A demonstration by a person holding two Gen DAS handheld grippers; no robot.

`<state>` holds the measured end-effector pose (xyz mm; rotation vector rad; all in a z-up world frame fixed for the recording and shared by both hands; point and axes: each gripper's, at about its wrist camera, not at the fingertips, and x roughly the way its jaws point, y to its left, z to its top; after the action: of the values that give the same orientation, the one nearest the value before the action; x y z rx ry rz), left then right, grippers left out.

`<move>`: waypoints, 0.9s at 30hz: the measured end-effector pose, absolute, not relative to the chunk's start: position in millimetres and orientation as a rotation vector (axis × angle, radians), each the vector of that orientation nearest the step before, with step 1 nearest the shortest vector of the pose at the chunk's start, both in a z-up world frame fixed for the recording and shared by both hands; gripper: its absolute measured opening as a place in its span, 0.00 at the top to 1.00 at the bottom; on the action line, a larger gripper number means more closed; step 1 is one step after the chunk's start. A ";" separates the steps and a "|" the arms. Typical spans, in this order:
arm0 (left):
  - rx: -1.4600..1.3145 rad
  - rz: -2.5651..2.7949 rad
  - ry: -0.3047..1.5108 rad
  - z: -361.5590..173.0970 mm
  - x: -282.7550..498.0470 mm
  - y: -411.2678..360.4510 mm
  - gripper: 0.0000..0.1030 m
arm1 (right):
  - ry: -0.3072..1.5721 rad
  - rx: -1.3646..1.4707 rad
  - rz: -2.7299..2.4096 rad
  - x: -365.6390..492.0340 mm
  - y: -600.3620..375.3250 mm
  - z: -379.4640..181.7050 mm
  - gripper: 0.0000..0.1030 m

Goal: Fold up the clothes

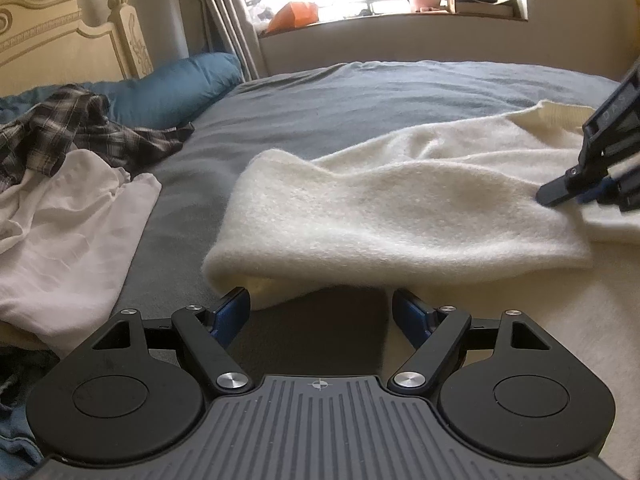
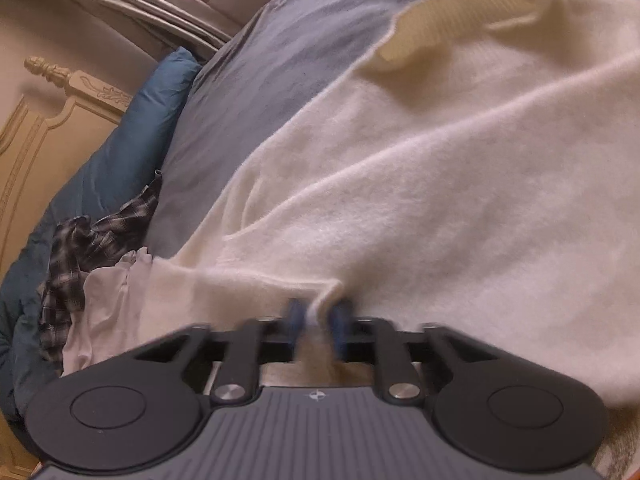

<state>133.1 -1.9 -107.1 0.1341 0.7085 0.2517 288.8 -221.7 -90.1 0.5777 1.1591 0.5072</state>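
cream sweater (image 1: 400, 208) lying crosswise, ribbed hem far | left jaws wide, empty | right jaws seemingly pinching fold

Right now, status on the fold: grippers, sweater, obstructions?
Left gripper open at sweater edge. Right gripper shut on a sweater fold. Shirts piled off left, clear of it.

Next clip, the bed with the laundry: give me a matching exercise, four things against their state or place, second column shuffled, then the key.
Things
1. left claw
2. right claw
3. crumpled dark plaid shirt
4. teal blue pillow

States or places
A. lying against the cream headboard
B. jaws spread apart, nothing between the pads
C. shut on a pinched ridge of the fuzzy cream sweater
D. heaped behind the thin white garment

Pairs: 1-B, 2-C, 3-D, 4-A
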 end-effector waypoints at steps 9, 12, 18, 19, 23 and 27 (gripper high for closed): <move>0.149 0.246 0.711 -105.2 132.4 -2.7 0.23 | 0.861 0.634 0.454 302.9 -279.0 -17.8 0.97; 0.146 0.244 0.714 -105.1 132.7 -1.8 0.23 | 0.824 0.644 0.381 303.5 -313.5 -10.5 0.97; 0.151 0.243 0.716 -105.1 133.2 -1.6 0.23 | 0.828 0.643 0.232 291.8 -372.0 -28.9 0.97; 0.152 0.243 0.717 -104.7 133.5 -1.6 0.23 | 0.829 0.652 0.213 289.4 -381.2 -32.6 0.97; 0.158 0.242 0.719 -104.1 134.6 -2.1 0.23 | 0.828 0.685 0.145 278.1 -415.7 -46.3 0.97; 0.168 0.242 0.719 -104.5 135.0 -4.5 0.23 | 0.820 0.727 0.124 265.0 -436.8 -54.2 0.97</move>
<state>135.0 -4.5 -104.5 0.1679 0.7188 0.2421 265.0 -436.8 -54.2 0.7268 0.8205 0.1237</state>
